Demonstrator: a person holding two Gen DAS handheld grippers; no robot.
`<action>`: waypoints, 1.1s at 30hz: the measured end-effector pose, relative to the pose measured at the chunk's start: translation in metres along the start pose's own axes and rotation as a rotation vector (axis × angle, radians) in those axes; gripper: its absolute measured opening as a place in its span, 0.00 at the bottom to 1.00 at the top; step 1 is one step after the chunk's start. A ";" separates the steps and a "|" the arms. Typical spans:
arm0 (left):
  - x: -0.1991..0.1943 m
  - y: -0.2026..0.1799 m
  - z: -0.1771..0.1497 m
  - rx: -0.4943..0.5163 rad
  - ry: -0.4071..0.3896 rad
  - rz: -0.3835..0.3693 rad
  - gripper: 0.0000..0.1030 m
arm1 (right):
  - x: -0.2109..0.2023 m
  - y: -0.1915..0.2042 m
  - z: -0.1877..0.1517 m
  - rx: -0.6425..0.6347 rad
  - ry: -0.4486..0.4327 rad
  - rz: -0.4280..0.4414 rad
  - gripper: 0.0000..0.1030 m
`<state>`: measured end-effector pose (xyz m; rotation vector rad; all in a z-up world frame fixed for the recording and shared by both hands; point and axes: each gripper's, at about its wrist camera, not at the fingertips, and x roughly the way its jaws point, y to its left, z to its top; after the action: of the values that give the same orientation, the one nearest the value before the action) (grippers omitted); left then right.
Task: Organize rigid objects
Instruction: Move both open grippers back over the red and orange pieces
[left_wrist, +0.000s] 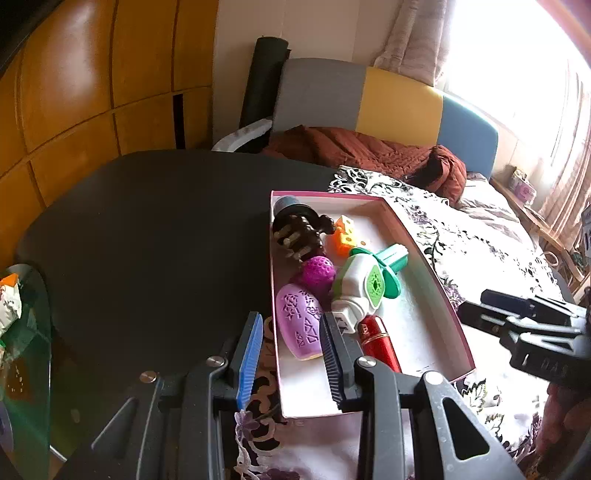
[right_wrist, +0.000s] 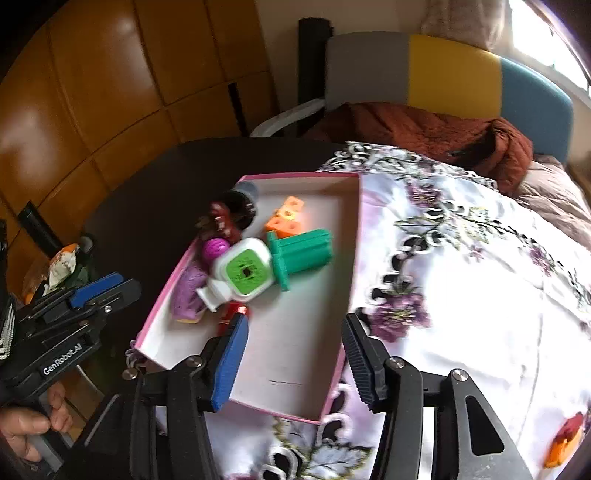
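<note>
**Toys gathered in a pink-rimmed box, both grippers hovering with jaws released**

A shallow box with a pink rim and white floor is sitting on a floral cloth that is covering the right part of a dark tabletop. The box's left wall is lying along the edge of the cloth, next to the bare dark surface.

Inside the box, the toys are crowding along the left side. At the far corner a dark brown toy with a grey cap is lying against the wall. Just right of it an orange block with holes is resting. A magenta dimpled ball is sitting below the brown toy, touching a lilac oval piece with raised patterns. A white-and-green gadget is lying tilted across the middle, with a teal plastic part just beside its far end. A red cylinder is poking out from under the gadget toward the near end. The right half of the box floor is showing bare white.

The left gripper is hanging over the box's near left corner, its jaws released and holding nothing; one finger is over the cloth outside the wall, the other over the box beside the lilac piece. The right gripper is hovering over the near end of the box, jaws spread wide and holding nothing. In the right wrist view a hand is gripping the left tool's handle.

Behind the tabletop a rust-brown quilt is lying crumpled on a sofa with grey, yellow and blue panels.
</note>
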<state>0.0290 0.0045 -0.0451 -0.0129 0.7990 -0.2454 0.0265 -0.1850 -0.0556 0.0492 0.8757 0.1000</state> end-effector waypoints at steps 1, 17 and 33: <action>0.000 -0.001 0.000 0.003 0.000 -0.002 0.31 | -0.002 -0.005 0.000 0.009 -0.004 -0.007 0.55; 0.000 -0.057 0.012 0.150 0.000 -0.089 0.31 | -0.095 -0.170 -0.005 0.312 -0.156 -0.284 0.67; 0.025 -0.265 -0.016 0.555 0.169 -0.533 0.31 | -0.203 -0.302 -0.090 0.691 -0.257 -0.515 0.76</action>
<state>-0.0222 -0.2575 -0.0464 0.3243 0.8626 -0.9772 -0.1513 -0.5074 0.0165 0.4684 0.6097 -0.6814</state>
